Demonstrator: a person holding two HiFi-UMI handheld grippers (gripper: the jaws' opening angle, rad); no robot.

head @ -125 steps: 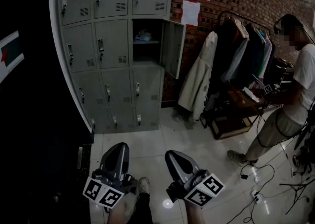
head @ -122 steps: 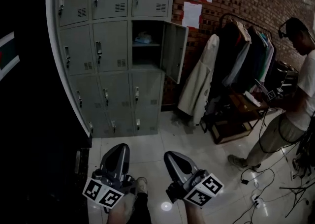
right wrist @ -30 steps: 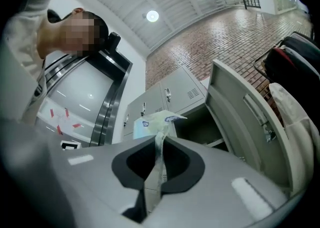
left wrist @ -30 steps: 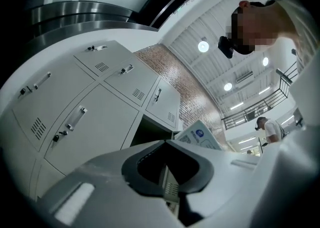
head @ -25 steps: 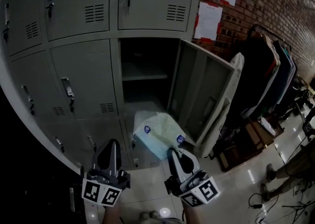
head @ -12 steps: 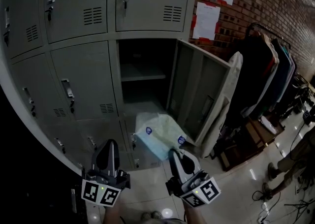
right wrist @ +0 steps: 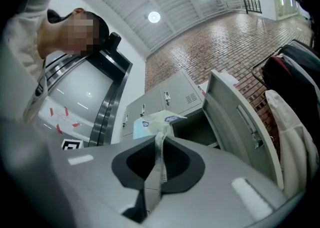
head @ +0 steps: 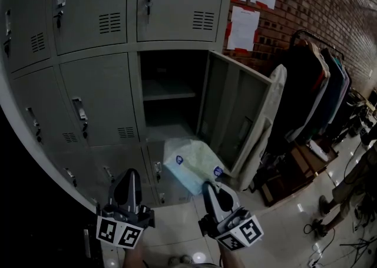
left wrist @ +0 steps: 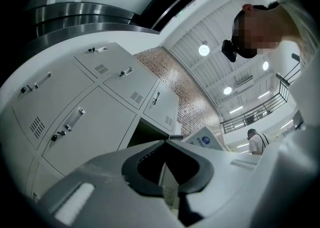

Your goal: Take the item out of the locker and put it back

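The grey locker bank has one compartment [head: 168, 93] open, its door [head: 235, 113] swung out to the right; only a bare shelf shows inside. A pale green plastic bag [head: 191, 165] with blue round marks hangs in front of and below that compartment. My right gripper [head: 208, 186] is shut on the bag's lower edge; in the right gripper view the bag [right wrist: 152, 121] rises from between the closed jaws of that gripper [right wrist: 160, 136]. My left gripper [head: 131, 174] is to the left, shut and holding nothing [left wrist: 165, 142], with the bag [left wrist: 205, 138] to its right.
Closed locker doors [head: 97, 93] with handles surround the open one. A rack of hanging coats [head: 309, 84] and a low wooden stand [head: 297, 166] are to the right, with papers [head: 242, 25] taped on the brick wall. A person's leg [head: 353, 187] shows at the right edge.
Five seconds ago I stood far back and the bag lay on the locker shelf; now I am close and the bag hangs in my right gripper. Over the last second, barely any movement.
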